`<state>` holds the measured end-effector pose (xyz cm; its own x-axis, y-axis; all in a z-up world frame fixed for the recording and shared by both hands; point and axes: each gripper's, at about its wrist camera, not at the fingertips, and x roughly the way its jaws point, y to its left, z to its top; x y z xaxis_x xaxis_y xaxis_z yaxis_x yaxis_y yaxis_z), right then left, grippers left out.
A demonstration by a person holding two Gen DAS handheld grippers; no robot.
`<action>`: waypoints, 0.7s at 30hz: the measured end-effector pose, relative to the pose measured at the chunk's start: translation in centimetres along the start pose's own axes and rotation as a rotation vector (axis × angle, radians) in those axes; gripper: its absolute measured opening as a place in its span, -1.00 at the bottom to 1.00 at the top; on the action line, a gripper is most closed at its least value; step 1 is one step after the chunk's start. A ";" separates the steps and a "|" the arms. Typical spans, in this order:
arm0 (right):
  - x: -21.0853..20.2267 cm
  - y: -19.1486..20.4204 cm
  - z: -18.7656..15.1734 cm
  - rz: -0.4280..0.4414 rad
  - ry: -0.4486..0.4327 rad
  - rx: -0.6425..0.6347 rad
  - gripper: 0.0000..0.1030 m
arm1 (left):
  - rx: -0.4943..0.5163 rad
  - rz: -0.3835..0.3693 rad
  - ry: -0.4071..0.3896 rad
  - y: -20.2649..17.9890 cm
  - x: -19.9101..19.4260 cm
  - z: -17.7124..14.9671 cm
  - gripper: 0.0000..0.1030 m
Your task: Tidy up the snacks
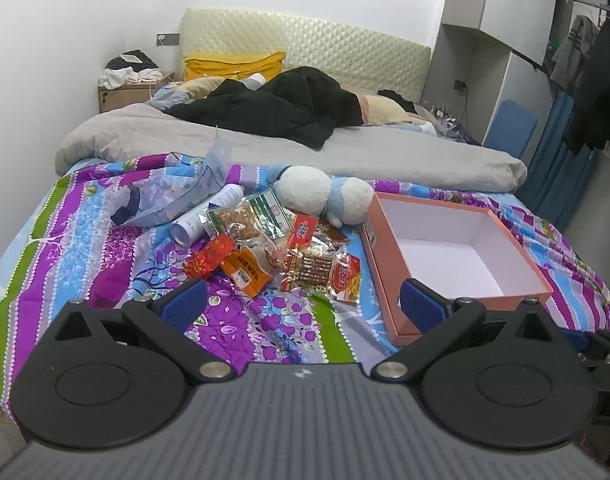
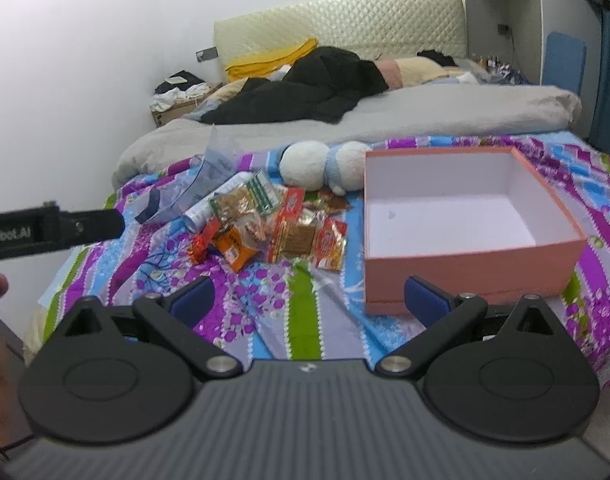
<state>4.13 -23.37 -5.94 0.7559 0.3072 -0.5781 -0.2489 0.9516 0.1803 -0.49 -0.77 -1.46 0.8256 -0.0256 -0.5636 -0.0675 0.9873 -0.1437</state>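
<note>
Snacks are not yet sorted, so we judge the work is at its very start. Both our claws, the left gripper and the right gripper, stand wide and hold nothing. Just ahead of the left gripper, a little to its left, lies the snack pile on the flowered bedsheet. Ahead and to the right stands the pink box, empty. Beyond the pile rests a plush toy. Next we should lower one claw on the nearest packet, the orange packet.
</note>
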 end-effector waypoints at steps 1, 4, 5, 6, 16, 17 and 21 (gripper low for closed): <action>0.1 -0.2 -0.3 0.010 0.007 0.010 1.00 | 0.009 -0.005 0.000 0.0 0.1 -0.1 1.00; 0.6 -0.3 -1.0 0.016 0.016 0.003 0.99 | 0.031 0.000 0.003 -0.1 0.8 -0.4 1.00; 0.8 -0.3 -1.1 0.023 0.018 -0.004 0.94 | 0.033 0.001 0.007 0.0 1.1 -0.5 1.00; 1.0 -0.3 -1.2 0.033 0.021 -0.005 0.92 | 0.035 0.001 0.010 0.2 1.4 -0.7 1.00; 4.5 0.3 -1.8 0.036 0.018 -0.050 0.88 | -0.015 0.009 0.054 4.0 5.7 -2.4 1.00; 4.9 0.3 -1.7 0.041 0.016 -0.049 0.88 | -0.021 0.000 0.051 4.4 6.1 -2.6 1.00; 7.1 0.1 -1.3 0.084 0.024 -0.022 0.89 | -0.016 0.006 0.054 5.9 8.3 -2.9 1.00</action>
<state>8.67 -21.11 -11.11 0.7170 0.3852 -0.5810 -0.3244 0.9221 0.2111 4.39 4.39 -9.36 0.7939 -0.0285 -0.6074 -0.0816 0.9849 -0.1529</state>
